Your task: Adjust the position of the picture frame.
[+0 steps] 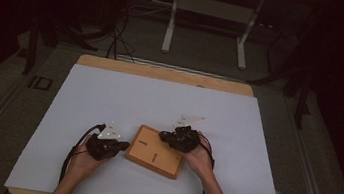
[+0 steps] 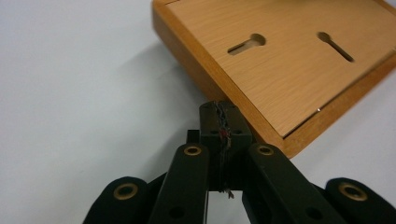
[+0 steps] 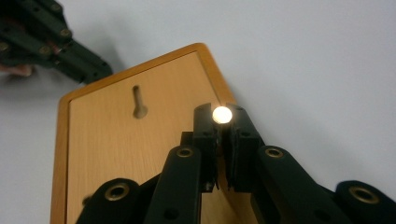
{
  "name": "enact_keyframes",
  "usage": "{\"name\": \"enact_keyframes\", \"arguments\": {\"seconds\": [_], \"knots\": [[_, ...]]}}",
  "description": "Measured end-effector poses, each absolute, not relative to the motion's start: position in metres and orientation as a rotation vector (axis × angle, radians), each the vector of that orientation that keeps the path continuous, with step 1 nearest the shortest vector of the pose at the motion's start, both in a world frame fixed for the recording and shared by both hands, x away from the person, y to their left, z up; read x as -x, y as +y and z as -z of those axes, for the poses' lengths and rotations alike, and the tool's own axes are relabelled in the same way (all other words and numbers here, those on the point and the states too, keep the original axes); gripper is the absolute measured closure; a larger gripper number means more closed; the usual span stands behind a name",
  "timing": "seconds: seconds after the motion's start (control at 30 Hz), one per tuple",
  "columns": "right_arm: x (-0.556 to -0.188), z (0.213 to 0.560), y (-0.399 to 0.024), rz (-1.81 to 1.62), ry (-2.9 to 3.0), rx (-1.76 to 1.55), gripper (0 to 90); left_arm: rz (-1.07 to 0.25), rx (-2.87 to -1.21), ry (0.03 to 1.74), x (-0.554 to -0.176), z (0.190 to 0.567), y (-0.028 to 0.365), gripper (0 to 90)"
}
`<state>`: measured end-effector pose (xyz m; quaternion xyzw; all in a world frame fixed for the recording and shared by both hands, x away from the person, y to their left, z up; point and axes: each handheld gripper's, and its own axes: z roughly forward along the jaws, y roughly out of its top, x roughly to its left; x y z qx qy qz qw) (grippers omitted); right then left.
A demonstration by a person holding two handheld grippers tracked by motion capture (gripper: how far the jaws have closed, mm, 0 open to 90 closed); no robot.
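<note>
A flat wooden board [image 1: 152, 156] with keyhole slots lies on the white table cover [image 1: 134, 97], near the front. My left gripper [image 1: 124, 146] sits at the board's left edge. In the left gripper view the left gripper [image 2: 222, 111] is shut with nothing between its pads, its tip right against the board's [image 2: 289, 65] side; two slots [image 2: 246, 44] show on top. My right gripper [image 1: 161, 136] hovers over the board's far right corner. In the right gripper view the right gripper [image 3: 222, 116] pinches a small shiny round piece [image 3: 222, 115] above the board [image 3: 121, 144]. The left gripper [image 3: 100, 72] shows there too.
The table's wooden far edge [image 1: 163, 73] borders the white cover. Beyond it stand a white table frame [image 1: 211, 11] and dark stands, with cables [image 1: 117, 39] on the floor. Bare white cover lies behind and beside the board.
</note>
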<state>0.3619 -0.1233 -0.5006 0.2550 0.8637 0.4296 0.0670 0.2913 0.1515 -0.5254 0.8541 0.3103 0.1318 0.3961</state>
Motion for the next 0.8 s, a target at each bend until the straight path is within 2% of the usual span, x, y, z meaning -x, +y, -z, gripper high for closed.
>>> {"name": "enact_keyframes", "arguments": {"seconds": [0.37, 0.8], "knots": [[-0.372, 0.506, -0.123, -1.262, 2.607, -0.825, 84.2, -0.323, -2.207, 0.750, -0.289, 0.528, 0.138, 88.3], [-0.381, 0.511, -0.119, -1.203, 2.583, -0.890, 84.2, -0.348, -2.217, 0.786, -0.295, 0.533, 0.134, 82.8]]}}
